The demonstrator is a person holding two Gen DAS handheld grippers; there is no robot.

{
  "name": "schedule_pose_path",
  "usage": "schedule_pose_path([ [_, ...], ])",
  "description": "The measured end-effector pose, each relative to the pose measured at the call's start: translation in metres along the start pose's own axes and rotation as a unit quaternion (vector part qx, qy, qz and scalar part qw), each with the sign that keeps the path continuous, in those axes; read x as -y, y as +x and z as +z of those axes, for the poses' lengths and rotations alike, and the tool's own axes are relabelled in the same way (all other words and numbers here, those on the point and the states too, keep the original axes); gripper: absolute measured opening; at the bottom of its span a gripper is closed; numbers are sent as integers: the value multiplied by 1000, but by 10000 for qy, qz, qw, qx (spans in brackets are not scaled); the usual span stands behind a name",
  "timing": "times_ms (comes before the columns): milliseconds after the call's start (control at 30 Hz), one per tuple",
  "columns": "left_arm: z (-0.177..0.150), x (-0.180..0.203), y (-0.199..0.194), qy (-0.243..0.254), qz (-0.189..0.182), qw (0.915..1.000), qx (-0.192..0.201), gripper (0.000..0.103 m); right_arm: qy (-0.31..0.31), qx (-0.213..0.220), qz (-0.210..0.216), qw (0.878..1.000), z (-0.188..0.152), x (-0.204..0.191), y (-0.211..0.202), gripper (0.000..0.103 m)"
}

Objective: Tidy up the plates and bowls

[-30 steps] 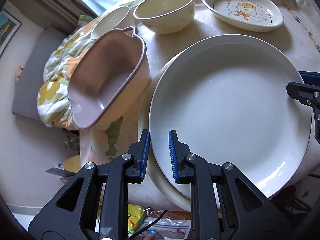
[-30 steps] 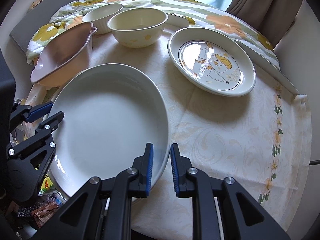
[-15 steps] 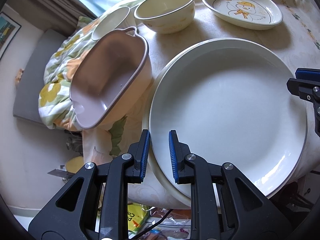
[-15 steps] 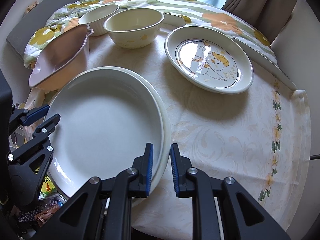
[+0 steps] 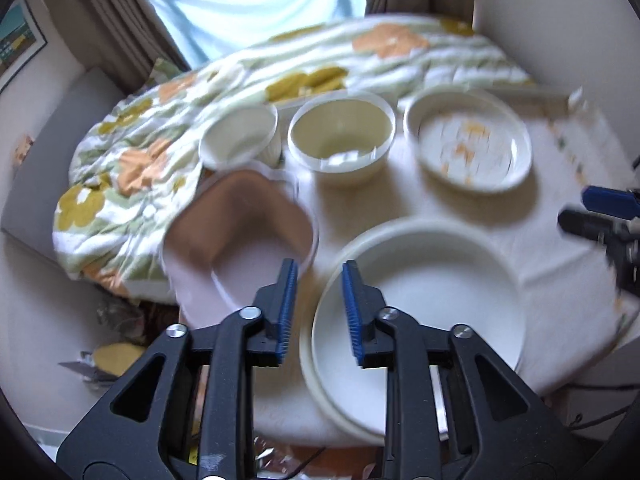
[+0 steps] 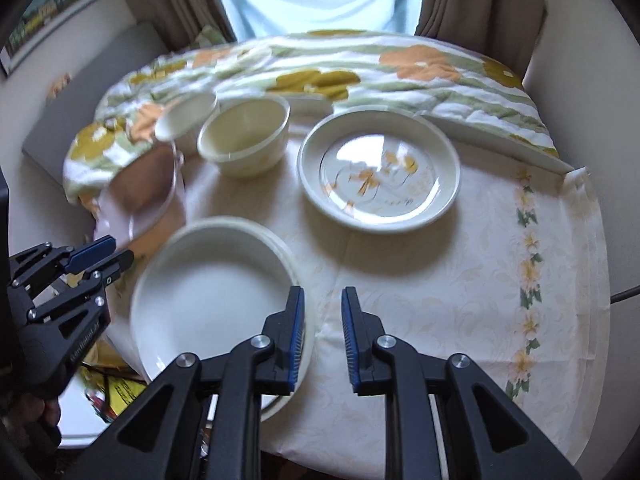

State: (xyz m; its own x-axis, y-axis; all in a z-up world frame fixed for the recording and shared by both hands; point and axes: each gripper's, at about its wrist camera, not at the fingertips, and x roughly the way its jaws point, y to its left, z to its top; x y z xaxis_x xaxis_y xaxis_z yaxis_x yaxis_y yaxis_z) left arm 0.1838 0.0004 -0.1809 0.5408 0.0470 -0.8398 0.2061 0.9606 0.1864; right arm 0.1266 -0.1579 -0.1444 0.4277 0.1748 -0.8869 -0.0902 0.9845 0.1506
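Observation:
A large white plate (image 5: 432, 304) (image 6: 208, 312) lies stacked on a cream plate near the table's front edge. My left gripper (image 5: 318, 312) hovers above its left rim, jaws opening, with nothing pressed between them. My right gripper (image 6: 322, 336) hangs over the plate's right rim, jaws also opening and empty. Behind stand a pink handled dish (image 5: 240, 236) (image 6: 140, 188), a cream bowl (image 5: 340, 136) (image 6: 244, 136), a small white bowl (image 5: 238, 136) (image 6: 186, 116) and a duck-print plate (image 5: 468, 148) (image 6: 380, 168). Each view shows the other gripper at its side edge.
The table (image 6: 440, 300) wears a pale floral cloth, and the stacked plates overhang its near edge. A flowered quilt (image 6: 360, 64) lies along the back, partly under the pink dish. Curtains and a window are behind. Bags and clutter sit on the floor below the front edge.
Both grippers have let go of the large white plate's rim, opened and risen away from it. The plate stays on the cream plate.

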Motion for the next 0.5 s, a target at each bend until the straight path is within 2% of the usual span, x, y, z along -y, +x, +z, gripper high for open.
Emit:
schedule_pose_path([
  [33,10,1,-3,-13,-86,9999,99,55,129,128,118,9998,8,10,-7,81],
  [67,21,2,-5,-42,-170,9996,219,98,237,231,213,9992,12,18,-11,103],
  [133,37,7,-12,-115,-259,9979,581,103,465,402,400,9973,23,37,-19,103],
  [200,53,19,-11,-74,-514,9966,643,103,645,487,479,9956,34,56,-21,103],
  [267,68,31,4,-116,-899,9954,311,103,704,489,559,9947,47,73,-19,103],
  [333,77,41,21,-324,-1154,9928,20,103,658,244,499,9963,59,91,-9,103],
  [433,82,54,47,-855,-1608,9828,-300,103,617,60,293,9976,77,121,12,103],
  [500,85,63,65,-1108,-1695,9781,-473,103,428,-130,337,9984,87,134,31,103],
])
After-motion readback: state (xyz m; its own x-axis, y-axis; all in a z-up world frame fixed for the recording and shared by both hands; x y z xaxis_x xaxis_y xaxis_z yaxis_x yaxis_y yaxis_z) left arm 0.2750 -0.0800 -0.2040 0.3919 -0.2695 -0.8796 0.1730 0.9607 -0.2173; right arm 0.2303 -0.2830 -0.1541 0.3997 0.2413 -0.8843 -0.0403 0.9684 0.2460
